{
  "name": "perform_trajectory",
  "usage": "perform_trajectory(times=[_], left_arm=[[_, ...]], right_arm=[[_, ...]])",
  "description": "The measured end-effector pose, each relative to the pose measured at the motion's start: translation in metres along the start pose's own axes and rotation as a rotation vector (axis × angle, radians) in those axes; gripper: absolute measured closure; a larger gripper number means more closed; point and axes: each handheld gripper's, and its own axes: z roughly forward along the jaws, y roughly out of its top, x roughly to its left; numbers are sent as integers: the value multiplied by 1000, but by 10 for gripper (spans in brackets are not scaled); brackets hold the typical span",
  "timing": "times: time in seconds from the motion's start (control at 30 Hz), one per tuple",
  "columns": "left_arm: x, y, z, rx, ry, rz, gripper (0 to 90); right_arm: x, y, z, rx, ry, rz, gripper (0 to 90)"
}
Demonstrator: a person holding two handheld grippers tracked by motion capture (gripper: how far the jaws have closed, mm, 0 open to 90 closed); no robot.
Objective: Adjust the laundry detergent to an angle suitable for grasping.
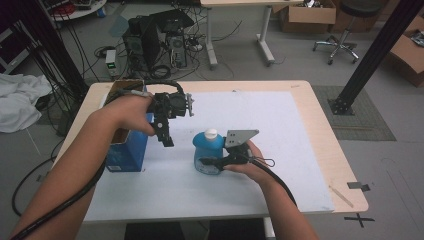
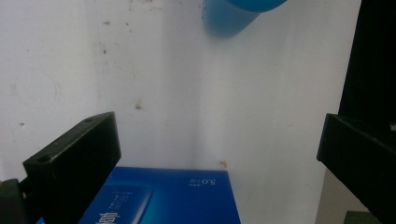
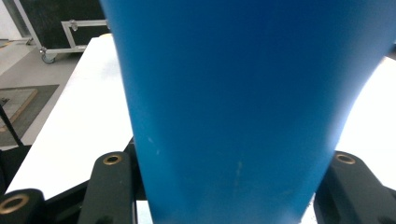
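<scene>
Here the right gripper (image 1: 212, 162) has its jaws pinching a blue bottle (image 1: 208, 152), one jaw on each side of the lower body; in the right gripper view the bottle (image 3: 238, 112) stands between the two black jaws, whose inner faces lie against its sides. The bottle stands upright with a white cap (image 1: 211, 133) on top, on the white mat (image 1: 280, 130) that covers most of the table (image 1: 325, 150), roughly at the mat's middle and a little toward its near edge. The right hand (image 1: 247, 162) holds the gripper from the bottle's right side, the grey plate (image 1: 241, 136) on top and a black cable (image 1: 280, 182) trailing back along the forearm. The left gripper (image 1: 167, 140) hangs above the mat well apart from the bottle, toward the mat's left edge, pointing down with its jaws spread and nothing between them; the left gripper view shows the wide gap between the jaws, bare mat (image 2: 261, 116) below, and the bottle's base (image 2: 229, 18) at the top. A blue box (image 1: 125, 150) stands at the table's left edge, open at the top, just beside the left gripper; its blue face (image 2: 177, 196) shows under the jaws in the left gripper view.
</scene>
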Motion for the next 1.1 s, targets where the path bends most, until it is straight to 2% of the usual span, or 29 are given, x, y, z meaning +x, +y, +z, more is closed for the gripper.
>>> perform_trajectory(times=[0.13, 0.3, 0.7, 0.83, 1.1], left_arm=[[0, 0, 1, 2, -1, 1, 1], [0, 0, 2, 3, 0, 0, 1], [-1, -2, 0, -1, 5, 0, 1], [-1, -3, 1, 0, 4, 0, 1], [-1, -4, 0, -2, 4, -2, 1]], right_arm=[[-1, 0, 0, -11, 8, 21, 422], [-3, 0, -1, -23, 3, 44, 355], [-1, 2, 0, -20, 6, 38, 357], [-1, 2, 1, -18, 2, 50, 306], [0, 2, 1, -23, 3, 52, 289]])
